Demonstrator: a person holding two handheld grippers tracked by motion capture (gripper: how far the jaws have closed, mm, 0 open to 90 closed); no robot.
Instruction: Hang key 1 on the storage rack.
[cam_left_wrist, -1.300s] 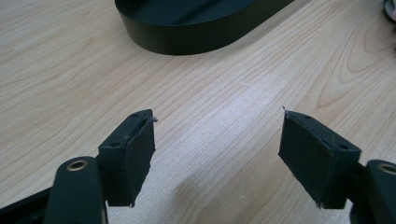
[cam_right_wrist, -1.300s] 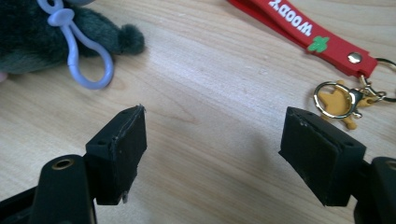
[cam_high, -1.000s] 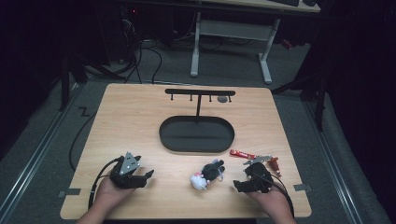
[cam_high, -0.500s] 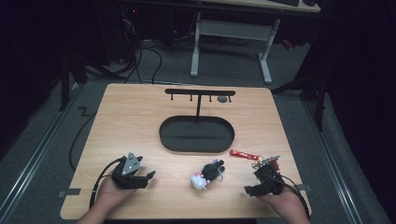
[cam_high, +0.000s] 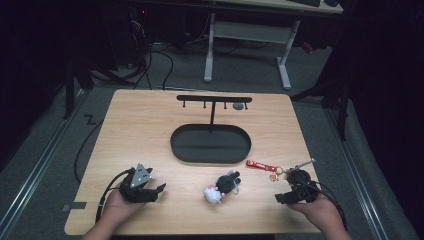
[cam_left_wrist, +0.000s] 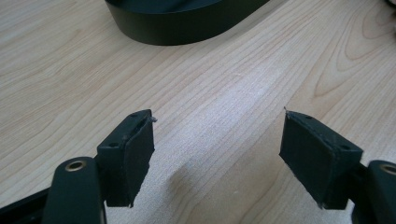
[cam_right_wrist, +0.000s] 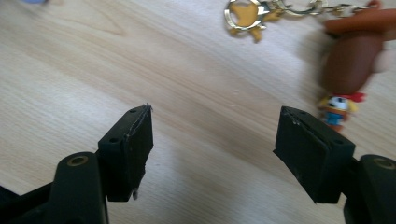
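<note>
Near the worktop's (cam_high: 150, 125) front right corner, the right claw (cam_right_wrist: 212, 149), its jaws lately narrowed a little yet wide and empty, sits just beside the keychain (cam_right_wrist: 348, 60), while the left claw (cam_left_wrist: 217, 154) gapes empty near the front left corner.

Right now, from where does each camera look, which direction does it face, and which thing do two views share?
High view: above the person's side, facing forward and down on the table; both hands, left claw, right claw.
Left gripper view: rides the left claw, facing the black tray; open jaws.
Right gripper view: rides the right claw, facing the keychain; open jaws.
Shared: the high view also shows the tray.
</note>
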